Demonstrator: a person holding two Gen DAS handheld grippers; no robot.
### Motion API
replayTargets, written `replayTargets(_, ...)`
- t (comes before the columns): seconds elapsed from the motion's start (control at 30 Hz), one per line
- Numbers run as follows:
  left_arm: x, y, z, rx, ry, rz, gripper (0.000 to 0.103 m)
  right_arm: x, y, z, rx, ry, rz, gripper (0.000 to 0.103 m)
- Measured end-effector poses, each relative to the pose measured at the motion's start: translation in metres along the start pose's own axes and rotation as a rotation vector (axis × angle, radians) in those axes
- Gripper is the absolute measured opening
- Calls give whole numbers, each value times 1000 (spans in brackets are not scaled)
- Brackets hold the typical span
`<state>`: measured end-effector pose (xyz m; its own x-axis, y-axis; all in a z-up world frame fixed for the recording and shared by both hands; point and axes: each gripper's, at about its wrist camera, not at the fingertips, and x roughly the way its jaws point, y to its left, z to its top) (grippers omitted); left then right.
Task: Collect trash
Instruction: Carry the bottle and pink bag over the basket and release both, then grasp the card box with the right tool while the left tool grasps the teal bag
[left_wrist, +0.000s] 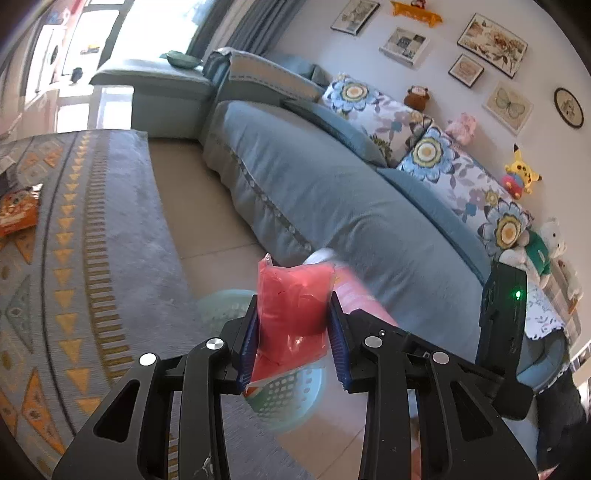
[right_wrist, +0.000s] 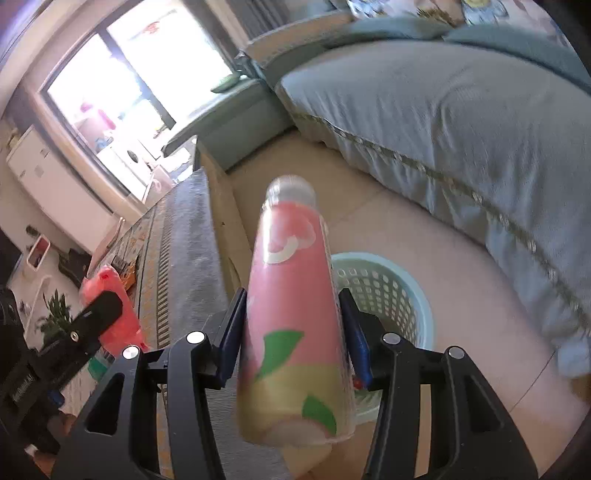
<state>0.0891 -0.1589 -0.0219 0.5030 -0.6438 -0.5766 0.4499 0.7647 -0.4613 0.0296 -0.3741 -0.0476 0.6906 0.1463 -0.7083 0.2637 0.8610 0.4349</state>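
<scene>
Between the left gripper (left_wrist: 291, 332)'s jaws I held a red plastic bag (left_wrist: 291, 314), clamped from both sides; the right gripper (right_wrist: 291, 332)'s jaws gripped a pink bottle (right_wrist: 291, 317) around its body. Lower centre of both views, just behind the loads, sat the pale green basket (right_wrist: 391, 291) on the floor. I judged this the carry-to-bin step; next, each load needed centring above the rim before release.

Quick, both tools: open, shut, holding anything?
Left tool: shut on the red plastic bag.
Right tool: shut on the pink bottle.
</scene>
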Motion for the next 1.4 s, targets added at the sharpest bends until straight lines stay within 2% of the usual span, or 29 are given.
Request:
replayTargets(0.07, 9, 0, -1, 13, 15, 13, 35, 5, -2, 0, 8, 32, -10, 46)
replayTargets(0.1, 12, 1, -1, 20, 17, 40, 41, 5, -1, 0, 9, 32, -9, 46)
replayTargets(0.13, 17, 3, 0, 25, 27, 82, 66, 6, -1, 1, 10, 27, -8, 46)
replayTargets(0.17, 21, 8, -1, 22, 34, 104, 73, 8, -1, 1, 12, 24, -32, 48)
replayTargets(0.2, 24, 12, -2, 19, 37, 104, 72, 11, -2, 1, 13, 33, -49, 51)
replayTargets(0.33, 27, 33, -8, -13, 70, 115, 71, 23, -7, 1, 34, 73, -55, 51)
replayTargets(0.5, 16, 47, -11, -20, 62, 123, 71, 21, -6, 2, 35, 66, -39, 51)
replayTargets(0.57, 12, 50, -11, -25, 59, 121, 67, 22, -3, 1, 23, 60, -34, 51)
replayTargets(0.77, -18, 67, -7, -46, 10, 128, 65, 15, 18, 2, -49, 9, -16, 51)
replayTargets(0.93, -52, 86, 1, -91, -46, 142, 64, 7, 48, -1, -160, -60, -31, 51)
replayTargets(1.1, -89, 101, 8, -113, -106, 172, 64, 3, 70, -8, -225, -81, -11, 51)
replayTargets(1.17, -109, 111, 11, -126, -139, 194, 64, 2, 79, -12, -260, -93, -7, 51)
replayTargets(1.27, -136, 131, 13, -154, -172, 271, 64, 2, 96, -21, -319, -97, 2, 51)
replayTargets(1.4, -161, 165, 7, -163, -122, 382, 64, 7, 117, -29, -366, -89, 8, 51)
